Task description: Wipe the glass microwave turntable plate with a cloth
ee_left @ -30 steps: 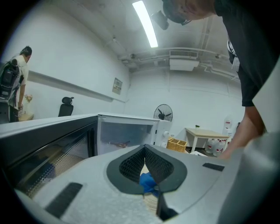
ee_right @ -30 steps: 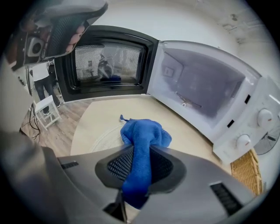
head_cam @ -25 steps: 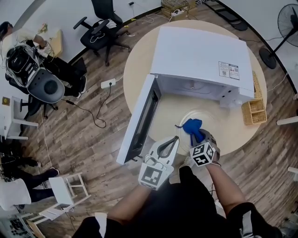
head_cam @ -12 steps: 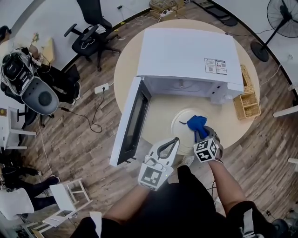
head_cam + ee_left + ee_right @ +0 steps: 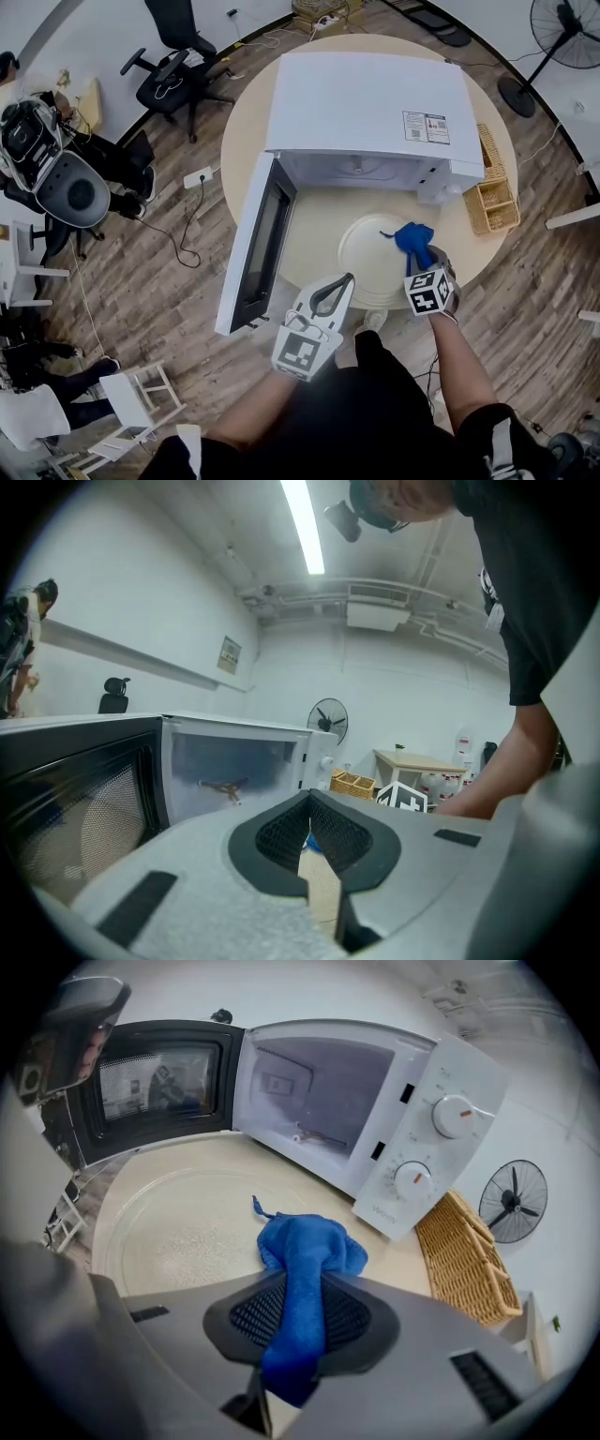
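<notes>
The round glass turntable plate (image 5: 361, 253) lies flat on the round table in front of the open microwave (image 5: 366, 103). My right gripper (image 5: 424, 258) is shut on a blue cloth (image 5: 412, 236), whose bunched end rests at the plate's right edge. In the right gripper view the cloth (image 5: 305, 1246) runs between the jaws of the right gripper (image 5: 298, 1321) and down onto the plate (image 5: 178, 1222). My left gripper (image 5: 336, 286) hovers at the plate's near left rim, shut with nothing in it; in the left gripper view its jaws (image 5: 309, 841) meet.
The microwave door (image 5: 255, 246) stands open to the left of the plate. A wicker basket (image 5: 495, 202) sits at the table's right edge, beside the microwave's control panel (image 5: 427, 1143). Office chairs (image 5: 173, 66) and a fan (image 5: 567, 37) stand on the wood floor.
My right gripper has carried the cloth to the right across the plate, from near its middle to its right edge. The left gripper has stayed near the plate's front left.
</notes>
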### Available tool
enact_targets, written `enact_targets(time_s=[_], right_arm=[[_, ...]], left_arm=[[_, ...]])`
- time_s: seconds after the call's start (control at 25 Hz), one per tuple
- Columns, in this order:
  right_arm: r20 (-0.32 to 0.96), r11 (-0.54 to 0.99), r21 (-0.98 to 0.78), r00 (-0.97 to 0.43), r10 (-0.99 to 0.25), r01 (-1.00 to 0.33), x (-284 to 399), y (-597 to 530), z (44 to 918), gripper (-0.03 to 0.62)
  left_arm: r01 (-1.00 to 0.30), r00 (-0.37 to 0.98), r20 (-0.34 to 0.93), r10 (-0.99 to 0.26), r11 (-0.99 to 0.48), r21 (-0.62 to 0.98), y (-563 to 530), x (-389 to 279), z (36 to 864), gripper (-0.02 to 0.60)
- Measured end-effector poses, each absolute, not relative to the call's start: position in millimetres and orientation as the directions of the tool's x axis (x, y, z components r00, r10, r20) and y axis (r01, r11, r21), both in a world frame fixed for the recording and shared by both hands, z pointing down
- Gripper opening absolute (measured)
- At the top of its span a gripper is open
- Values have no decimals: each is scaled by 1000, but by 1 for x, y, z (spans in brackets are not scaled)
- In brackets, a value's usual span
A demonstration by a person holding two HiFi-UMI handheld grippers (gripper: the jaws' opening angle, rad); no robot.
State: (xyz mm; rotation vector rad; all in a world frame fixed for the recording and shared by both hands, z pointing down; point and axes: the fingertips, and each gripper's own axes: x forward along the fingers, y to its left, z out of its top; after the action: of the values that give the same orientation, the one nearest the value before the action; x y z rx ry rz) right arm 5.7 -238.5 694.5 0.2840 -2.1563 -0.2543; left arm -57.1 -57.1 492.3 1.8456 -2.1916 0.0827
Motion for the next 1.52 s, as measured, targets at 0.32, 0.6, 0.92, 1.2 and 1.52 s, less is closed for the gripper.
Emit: enact_targets(time_s=[0.32,0.6,0.92,1.2,1.52], right_arm=[[745,953,253,-594,-304,-170,9,-243,683,84],[647,973,162,-727,-231,-165,-6,-214,636,84],[561,997,36,-824,-81,-73,-32,-170,590,84],[579,997,-41,-812,71,58,-49,-107,604,84],[651,989,-70,-745,145,132,-51,-72,632,84]], left_arm=[[-978,-147,256,-956,179,109,-56,-66,497,6],[-972,-170,261,-950,205,114,-52,-73,497,6],[-964,-208,262,-942,243,108,-41,-81,499,6],[-949,-254,264,-930,292,116,-28,-91,499,6],[-941,-286,262,-922,322,107,-13,-97,497,6]])
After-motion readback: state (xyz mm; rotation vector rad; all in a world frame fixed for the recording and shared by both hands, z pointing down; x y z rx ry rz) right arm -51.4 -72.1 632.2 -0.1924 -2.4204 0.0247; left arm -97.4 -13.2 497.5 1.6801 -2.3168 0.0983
